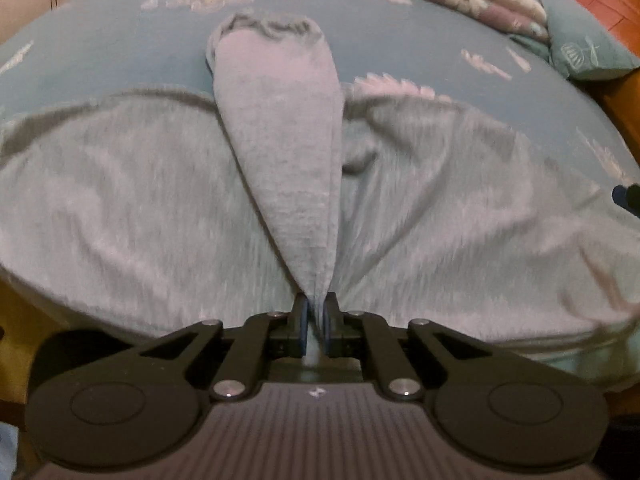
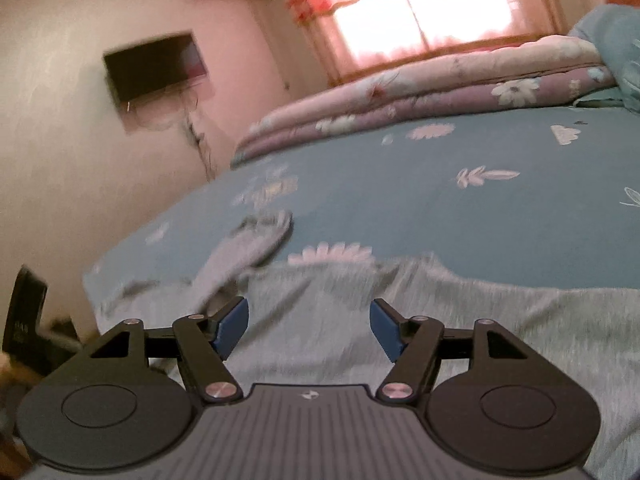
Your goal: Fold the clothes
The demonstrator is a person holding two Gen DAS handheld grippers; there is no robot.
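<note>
Our left gripper (image 1: 318,314) is pinched tight on the gray shirt (image 1: 440,208), whose sleeve (image 1: 280,120) runs up toward 12 o'clock. The shirt lies on the blue bed (image 1: 120,60) (flowers on the sheet). Our right gripper (image 2: 309,326) hangs apart over the shirt, holding nothing.

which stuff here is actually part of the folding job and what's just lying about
Part of the job:
- grey garment, spread on the bed
- its sleeve, pinched in the left gripper
- right gripper, open above the grey cloth

Just lying about:
- blue floral bedsheet
- pink floral quilt
- pillow
- wall television
</note>
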